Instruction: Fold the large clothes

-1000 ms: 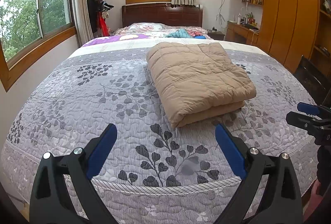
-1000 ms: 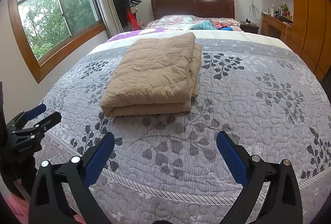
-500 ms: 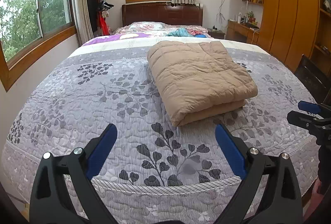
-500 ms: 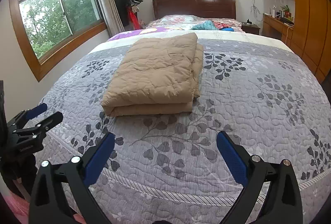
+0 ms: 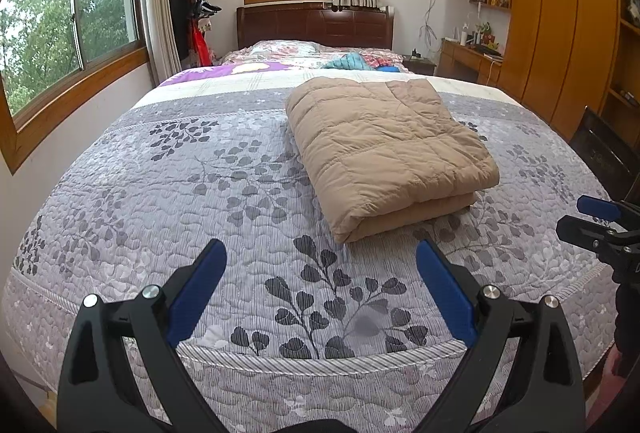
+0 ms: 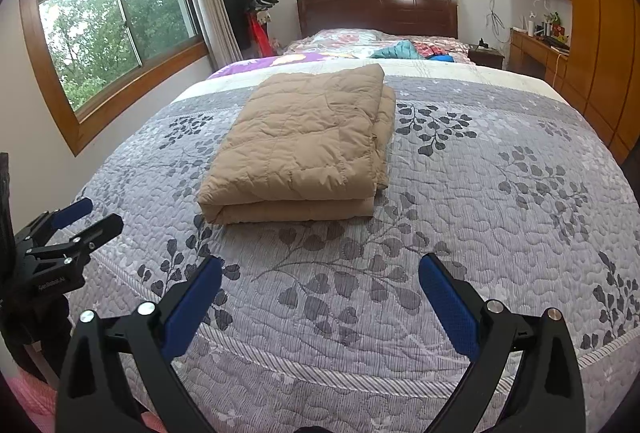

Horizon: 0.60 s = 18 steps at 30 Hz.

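Tan quilted garment (image 5: pixel 384 149) — puffy, folded rectangle.

The grey leaf-print bedspread (image 5: pixel 200 193) lies bare between the bed's near edge and the folded tan quilt (image 5: pixel 384 149), so both spread-jawed grippers, left gripper (image 5: pixel 320 269) and right gripper (image 6: pixel 320 277), have free room ahead. Wide bare cover flanks the quilt on both sides. Beyond it, loose clothes (image 5: pixel 352 61) crowd the headboard end.

Soft, even daylight from two windows (image 5: pixel 72 21); sharp focus, fisheye-bent, vignetted edges.
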Each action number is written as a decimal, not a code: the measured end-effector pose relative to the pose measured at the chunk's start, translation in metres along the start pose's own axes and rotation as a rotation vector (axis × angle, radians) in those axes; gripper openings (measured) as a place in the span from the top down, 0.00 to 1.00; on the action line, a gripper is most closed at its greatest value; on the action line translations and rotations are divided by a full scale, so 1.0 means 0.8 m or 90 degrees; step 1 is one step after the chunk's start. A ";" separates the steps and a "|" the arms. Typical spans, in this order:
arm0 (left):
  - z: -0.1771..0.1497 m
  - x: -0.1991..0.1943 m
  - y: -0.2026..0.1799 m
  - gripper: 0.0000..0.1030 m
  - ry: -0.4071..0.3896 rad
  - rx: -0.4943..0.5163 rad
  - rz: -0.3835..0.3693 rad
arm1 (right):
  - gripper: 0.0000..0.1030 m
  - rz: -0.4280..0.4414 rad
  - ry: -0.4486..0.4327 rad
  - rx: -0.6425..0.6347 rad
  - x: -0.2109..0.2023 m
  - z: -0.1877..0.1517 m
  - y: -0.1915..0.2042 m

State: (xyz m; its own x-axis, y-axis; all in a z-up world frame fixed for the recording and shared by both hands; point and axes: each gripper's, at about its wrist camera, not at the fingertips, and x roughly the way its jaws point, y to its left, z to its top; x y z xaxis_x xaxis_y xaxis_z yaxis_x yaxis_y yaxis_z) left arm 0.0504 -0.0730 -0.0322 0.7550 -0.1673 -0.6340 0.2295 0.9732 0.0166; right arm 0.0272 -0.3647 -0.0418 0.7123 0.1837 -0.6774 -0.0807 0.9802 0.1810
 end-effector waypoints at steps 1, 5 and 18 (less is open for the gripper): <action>0.000 0.000 0.000 0.08 0.001 0.000 0.000 | 0.04 0.000 0.000 0.000 0.000 0.000 0.000; 0.000 -0.001 0.000 0.08 0.000 0.002 0.003 | 0.04 -0.001 0.003 -0.002 0.001 0.000 0.000; -0.002 0.001 -0.002 0.08 0.004 0.004 0.006 | 0.04 0.000 0.006 0.000 0.005 0.000 -0.002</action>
State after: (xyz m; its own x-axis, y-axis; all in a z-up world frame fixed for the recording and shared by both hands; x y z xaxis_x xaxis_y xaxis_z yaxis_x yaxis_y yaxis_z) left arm 0.0500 -0.0743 -0.0343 0.7533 -0.1578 -0.6385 0.2268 0.9736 0.0270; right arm 0.0303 -0.3657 -0.0446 0.7056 0.1844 -0.6842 -0.0812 0.9802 0.1804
